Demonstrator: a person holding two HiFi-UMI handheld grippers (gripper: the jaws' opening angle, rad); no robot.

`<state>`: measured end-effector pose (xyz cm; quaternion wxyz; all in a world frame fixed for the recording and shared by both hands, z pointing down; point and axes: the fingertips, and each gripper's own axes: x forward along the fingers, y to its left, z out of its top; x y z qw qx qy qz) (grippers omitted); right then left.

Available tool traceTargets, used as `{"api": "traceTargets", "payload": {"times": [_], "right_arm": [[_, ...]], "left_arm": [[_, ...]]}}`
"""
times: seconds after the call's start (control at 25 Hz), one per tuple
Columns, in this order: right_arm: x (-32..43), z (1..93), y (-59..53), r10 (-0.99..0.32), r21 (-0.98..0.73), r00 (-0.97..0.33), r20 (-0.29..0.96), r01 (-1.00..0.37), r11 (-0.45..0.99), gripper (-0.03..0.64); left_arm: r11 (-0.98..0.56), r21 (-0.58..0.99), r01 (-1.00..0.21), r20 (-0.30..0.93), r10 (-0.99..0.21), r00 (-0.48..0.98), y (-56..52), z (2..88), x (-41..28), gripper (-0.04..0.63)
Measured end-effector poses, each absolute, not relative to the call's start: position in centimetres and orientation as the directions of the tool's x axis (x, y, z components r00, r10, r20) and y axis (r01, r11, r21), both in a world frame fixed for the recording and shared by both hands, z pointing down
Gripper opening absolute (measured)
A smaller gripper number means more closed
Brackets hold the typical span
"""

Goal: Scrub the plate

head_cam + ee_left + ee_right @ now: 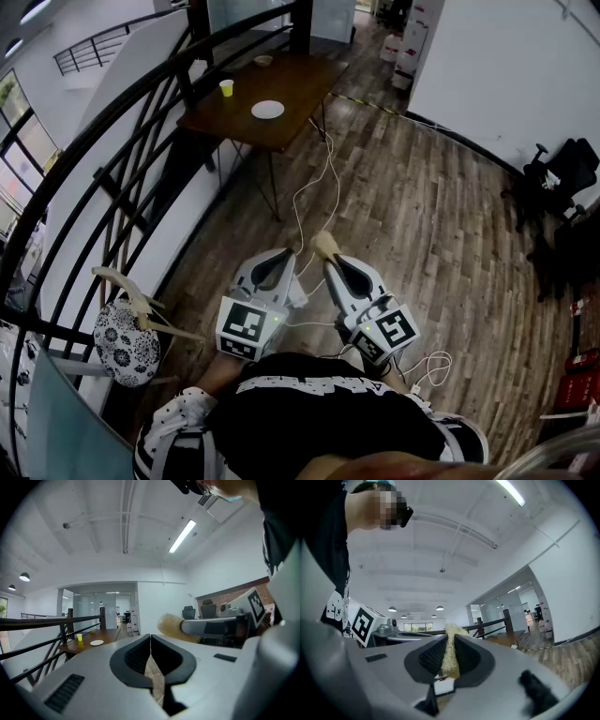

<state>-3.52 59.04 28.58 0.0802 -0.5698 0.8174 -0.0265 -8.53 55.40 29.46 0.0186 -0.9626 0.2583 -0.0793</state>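
Observation:
The white plate (pixel 267 110) lies on a brown wooden table (pixel 300 80) far ahead of me, small in the left gripper view too as the plate (pixel 96 642). I hold both grippers close to my body, well short of the table. My left gripper (pixel 281 255) is shut with nothing between its jaws, as the left gripper (pixel 151 641) also shows in its own view. My right gripper (pixel 330 259) is shut on a tan scrubbing sponge (pixel 324 245), whose fibres stick up between the jaws as the sponge (pixel 450 641).
A yellow cup (pixel 226 87) and a small bowl (pixel 263 60) stand on the table beyond the plate. A curved black railing (pixel 141 141) runs along the left. White cables (pixel 314 187) trail across the wooden floor. A black office chair (pixel 562 169) stands at the right.

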Motion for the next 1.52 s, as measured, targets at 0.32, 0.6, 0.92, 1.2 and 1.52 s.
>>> {"api": "traceTargets", "payload": {"times": [0.32,0.6,0.92,1.2,1.52], "right_arm": [[-3.3,28.3,59.3,-0.932,-0.124,-0.347,-0.102,-0.926,0.358,0.049],[-2.7,29.4,60.2,-0.934,-0.153,-0.341,-0.112,-0.922,0.355,0.049],[-1.1,29.7,62.4,-0.941,-0.181,-0.312,-0.133,-0.925,0.333,0.049],[-0.3,29.5,63.4,-0.944,-0.193,-0.296,-0.149,-0.927,0.321,0.049],[-0.3,30.5,64.0,-0.950,-0.216,-0.279,-0.138,-0.928,0.304,0.049]], "left_arm": [[-0.865,-0.087,-0.494,0.147,-0.502,0.853,55.9,29.1,-8.2,0.014],[-0.876,-0.098,-0.471,0.164,-0.481,0.861,57.2,29.5,-7.3,0.014],[-0.898,-0.125,-0.423,0.199,-0.440,0.876,59.8,30.1,-5.3,0.014],[-0.906,-0.124,-0.404,0.203,-0.422,0.884,60.3,29.6,-4.1,0.014],[-0.905,-0.129,-0.406,0.223,-0.425,0.877,60.8,30.3,-4.3,0.014]]}}
